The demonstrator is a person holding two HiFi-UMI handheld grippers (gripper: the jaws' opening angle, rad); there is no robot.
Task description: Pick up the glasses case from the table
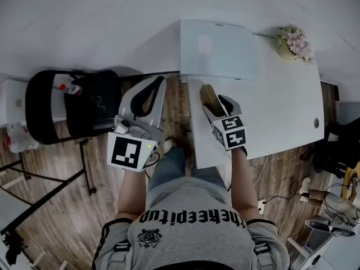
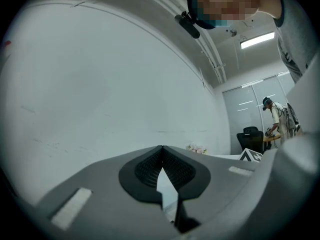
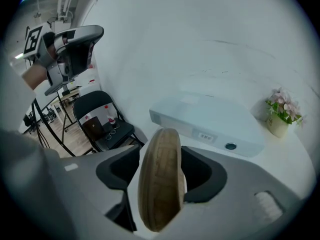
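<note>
Only real text I can make out is on the shirt (image 1: 188, 238), on the near side of the table from the box (image 1: 219, 48). The white letters (image 1: 191, 217) are upside down to the head camera and look like "thekeepitup", not 100% sure. The small emblem (image 1: 149, 238) beside them has print too tiny to read.

Black-and-white square markers (image 1: 126, 152) sit on the left gripper (image 1: 161, 80), left of the box, and on the right gripper (image 1: 216, 101), just in front of it. They're patterns, no letters.

The box front has a little label (image 3: 206, 136), unreadable. Same for the sticker (image 3: 94, 116) on the chair (image 3: 107, 129) left of the box.
</note>
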